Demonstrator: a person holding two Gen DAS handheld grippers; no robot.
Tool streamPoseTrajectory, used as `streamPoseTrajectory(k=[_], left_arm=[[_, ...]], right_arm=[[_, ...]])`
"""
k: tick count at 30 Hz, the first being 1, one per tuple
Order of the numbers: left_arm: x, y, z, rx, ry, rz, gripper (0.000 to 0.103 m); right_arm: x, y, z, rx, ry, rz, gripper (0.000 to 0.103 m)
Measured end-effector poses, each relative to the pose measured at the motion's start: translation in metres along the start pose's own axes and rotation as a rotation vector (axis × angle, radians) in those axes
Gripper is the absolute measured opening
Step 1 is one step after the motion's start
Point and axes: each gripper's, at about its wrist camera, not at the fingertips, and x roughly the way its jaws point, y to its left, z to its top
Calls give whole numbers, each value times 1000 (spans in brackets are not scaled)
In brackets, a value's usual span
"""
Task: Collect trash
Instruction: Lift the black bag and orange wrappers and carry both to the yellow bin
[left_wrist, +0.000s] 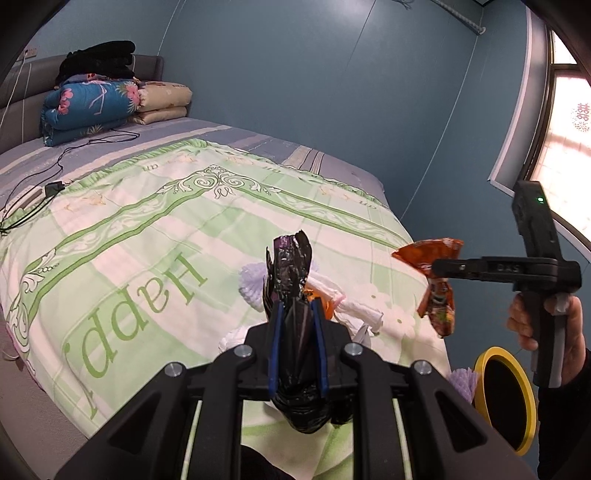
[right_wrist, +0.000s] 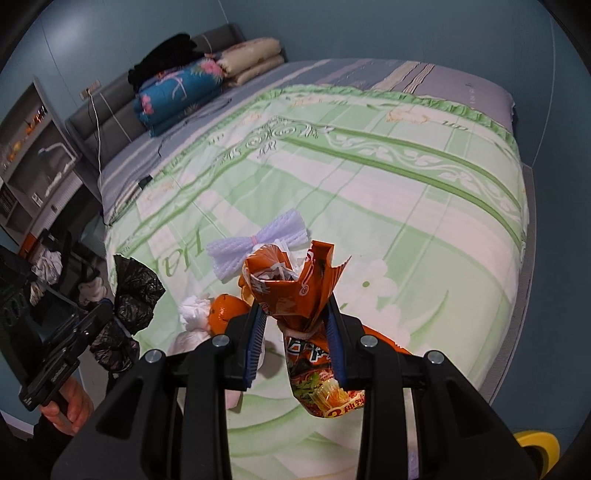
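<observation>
Left claw (left_wrist: 297, 314) grips a black plastic bag (left_wrist: 291, 273); right claw (right_wrist: 295, 325) grips an orange wrapper (right_wrist: 295, 288). Carry both clear of the bed (left_wrist: 147, 229) and release squarely over the yellow bin (left_wrist: 517, 402).

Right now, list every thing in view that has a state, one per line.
left tool: shut on the black plastic bag
black plastic bag: crumpled, lifted off the bed
right tool: shut on the orange snack wrapper
orange snack wrapper: crumpled, torn open at the top, held up
lavender foam net: lying on the bed
white tissues: wadded, on the bed
yellow bin: open, beside the bed
</observation>
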Motion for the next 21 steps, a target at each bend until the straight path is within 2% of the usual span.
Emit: streamPoseTrajectory(k=[8,21], left_arm=[[-7,-15,7,23,-12,-1,14],[9,-54,26,75,-12,-90,14]], right_arm=[[-39,-8,-11,29,-74,31,29],[-97,-22,-33,82,-192,24,29]])
